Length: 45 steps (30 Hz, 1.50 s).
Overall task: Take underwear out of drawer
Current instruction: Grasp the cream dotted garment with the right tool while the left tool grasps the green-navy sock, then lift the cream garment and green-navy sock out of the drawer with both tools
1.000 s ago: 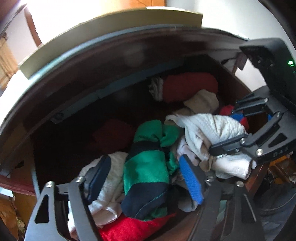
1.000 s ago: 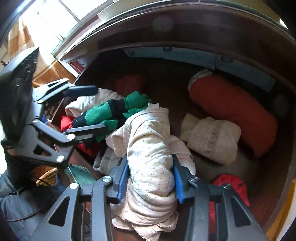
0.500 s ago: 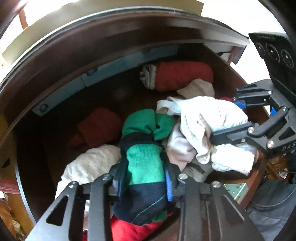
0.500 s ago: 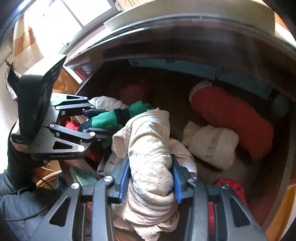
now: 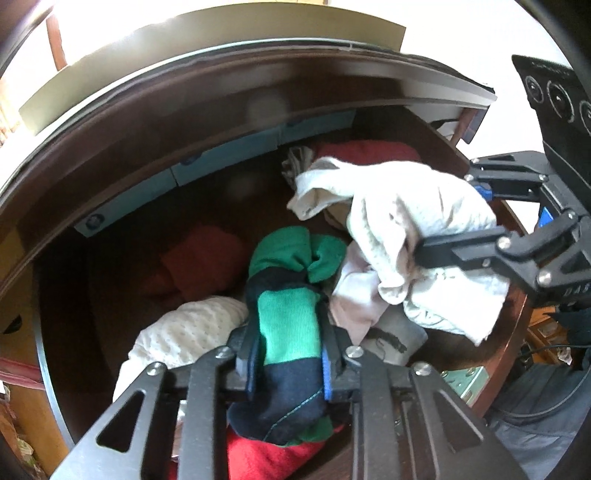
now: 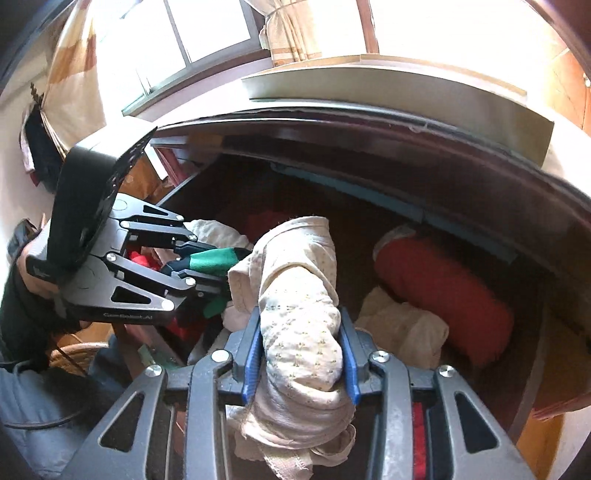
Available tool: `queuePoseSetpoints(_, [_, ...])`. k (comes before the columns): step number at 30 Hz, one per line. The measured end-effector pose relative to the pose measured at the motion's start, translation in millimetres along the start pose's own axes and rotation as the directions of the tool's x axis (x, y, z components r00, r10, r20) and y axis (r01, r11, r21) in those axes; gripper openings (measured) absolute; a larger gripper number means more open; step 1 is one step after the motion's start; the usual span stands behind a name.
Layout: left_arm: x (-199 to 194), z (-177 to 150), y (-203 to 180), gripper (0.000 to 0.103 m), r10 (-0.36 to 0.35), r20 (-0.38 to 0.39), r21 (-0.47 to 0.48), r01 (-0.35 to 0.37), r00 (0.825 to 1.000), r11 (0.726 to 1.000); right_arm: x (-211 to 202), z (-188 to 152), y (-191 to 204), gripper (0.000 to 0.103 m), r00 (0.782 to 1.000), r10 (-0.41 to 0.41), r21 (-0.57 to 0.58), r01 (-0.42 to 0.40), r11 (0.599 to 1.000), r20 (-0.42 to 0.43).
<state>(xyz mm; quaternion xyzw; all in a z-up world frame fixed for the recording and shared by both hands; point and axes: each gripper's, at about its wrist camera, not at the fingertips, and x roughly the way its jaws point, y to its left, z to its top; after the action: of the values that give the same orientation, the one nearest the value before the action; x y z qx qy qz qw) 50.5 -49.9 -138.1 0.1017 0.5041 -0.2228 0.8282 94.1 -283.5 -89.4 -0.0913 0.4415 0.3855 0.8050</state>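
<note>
We hold the left gripper (image 5: 287, 360) closed on a green and navy garment (image 5: 286, 325), its blue pads pressing both sides of the fabric. The garment hangs between the jaws over the near part of the open drawer (image 5: 155, 206).

We hold the right gripper (image 6: 301, 360) closed on a cream dotted garment (image 6: 299, 317). The fabric bulges above the jaws and trails below them, above the drawer's front edge. In the left wrist view this cream piece (image 5: 402, 221) spreads wide and hides part of the drawer's right side.

Remaining contents of the drawer:
- A red roll (image 6: 443, 280) lies along the back wall, at the right.
- A beige bundle (image 6: 402, 325) lies just in front of the red roll, touching it.
- A white textured garment (image 5: 184, 332) lies at the left front, beside the green piece.
- A dark red folded item (image 5: 199, 258) lies behind it on the drawer floor.
- A bright red cloth (image 5: 266, 458) lies beneath the left gripper.

A blue strip (image 5: 221, 158) runs along the rear wall. A window (image 6: 192, 40) and a curtain (image 6: 306, 29) stand beyond the furniture.
</note>
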Motion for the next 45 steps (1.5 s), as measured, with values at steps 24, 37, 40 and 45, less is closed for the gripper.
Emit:
queuePoseSetpoints(24, [-52,-27,3,0.016,0.142,0.285,-0.099,-0.119,0.948,0.988,-41,-21,-8,0.039,0.986,0.027,0.005,-0.028,1.0,0.165])
queuePoseSetpoints(37, [-58,-36,4,0.016,0.15,0.364,-0.123,-0.112,0.919,0.986,-52,-27,-3,0.039,0.978,0.008,-0.017,-0.005,1.0,0.209])
queuePoseSetpoints(40, [-59,-38,3,0.016,0.156,0.378,-0.125,-0.117,0.913,0.985,-53,-28,-2,0.039,0.975,0.003,-0.022,0.002,1.0,0.22])
queuePoseSetpoints(45, [-62,-46,1,0.016,0.166,0.415,-0.126,-0.124,0.895,0.984,-60,-31,1,0.039,0.967,-0.006,-0.041,0.017,0.999,0.254])
